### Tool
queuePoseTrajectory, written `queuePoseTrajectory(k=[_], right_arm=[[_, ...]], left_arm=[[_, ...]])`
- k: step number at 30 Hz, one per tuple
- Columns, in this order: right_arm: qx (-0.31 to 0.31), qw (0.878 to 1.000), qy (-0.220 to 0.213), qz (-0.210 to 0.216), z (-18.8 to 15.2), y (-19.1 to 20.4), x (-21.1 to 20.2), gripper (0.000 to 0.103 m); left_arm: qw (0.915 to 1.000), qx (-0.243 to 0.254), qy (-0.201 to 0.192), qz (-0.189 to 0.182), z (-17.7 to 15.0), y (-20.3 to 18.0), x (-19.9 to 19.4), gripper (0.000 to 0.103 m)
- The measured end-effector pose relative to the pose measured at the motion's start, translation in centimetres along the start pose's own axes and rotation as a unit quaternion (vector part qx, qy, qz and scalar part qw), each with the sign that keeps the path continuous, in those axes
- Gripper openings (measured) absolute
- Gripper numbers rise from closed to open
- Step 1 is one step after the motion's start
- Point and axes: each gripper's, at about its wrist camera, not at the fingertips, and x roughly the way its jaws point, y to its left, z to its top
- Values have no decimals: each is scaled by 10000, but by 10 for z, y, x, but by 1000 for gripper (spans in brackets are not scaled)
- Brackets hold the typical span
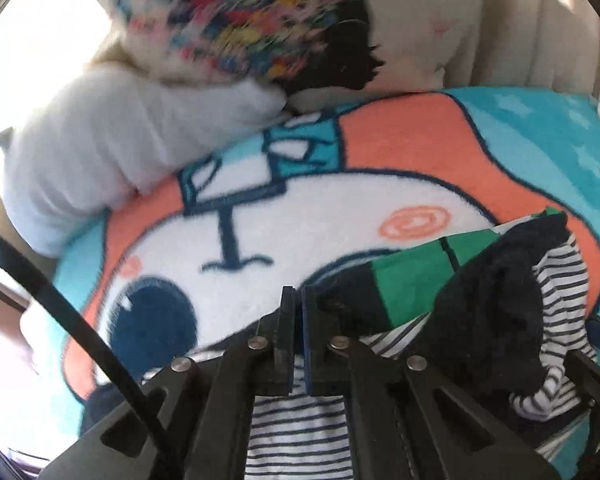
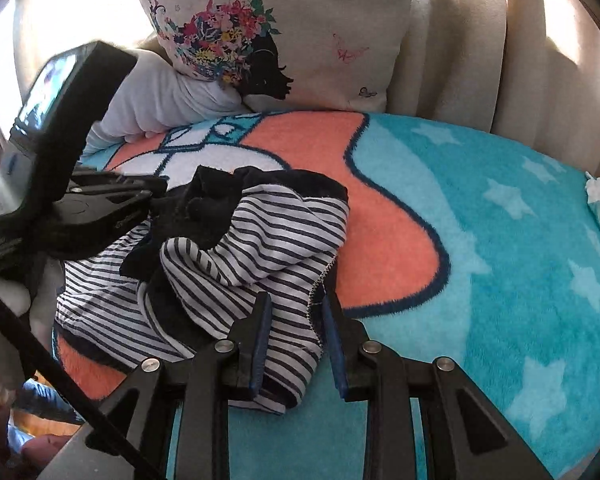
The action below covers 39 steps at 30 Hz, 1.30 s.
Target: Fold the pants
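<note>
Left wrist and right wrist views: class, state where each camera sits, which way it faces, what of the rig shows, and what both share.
Left wrist: on the left gripper, looking along nearly shut jaws over the striped pants toward the floral cushion.
Right wrist: on the right gripper, jaws open around the pants' edge; the left gripper shows at left.
Shared: pants, cartoon blanket, cushion.

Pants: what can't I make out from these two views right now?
- Pants: crumpled, so legs and waistband can't be told apart in either view.
- Left hand-held gripper: whether it pinches cloth; the fabric beneath is hidden by its own frame.
- Pillow print: motion-blurred in the left view.
</note>
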Motion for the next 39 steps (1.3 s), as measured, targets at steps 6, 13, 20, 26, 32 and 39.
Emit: queuePoseTrajectory(k=[6, 13, 20, 26, 32, 39], right_arm=[[167, 9977, -412, 514, 34, 6, -34, 26], [-129, 9939, 743, 809, 54, 47, 42, 24], [-92, 9918, 71, 1270, 70, 44, 3, 24], [-108, 9895, 866, 1150, 64, 58, 60, 25], [-117, 9885, 448, 1440, 73, 65, 26, 27], [-480, 9979, 193, 393, 49, 76, 30, 59]], left_arm=[[9925, -886, -104, -841, -12, 40, -26, 21], [9794, -1538, -193, -1297, -42, 68, -44, 31], [9730, -1847, -362, -1339, -66, 95, -57, 39], [9658, -2078, -538, -1453, -77, 112, -71, 39], [9581, -2521, -846, -1062, -95, 159, -88, 49], [9479, -2994, -748, -792, -120, 200, -80, 49]])
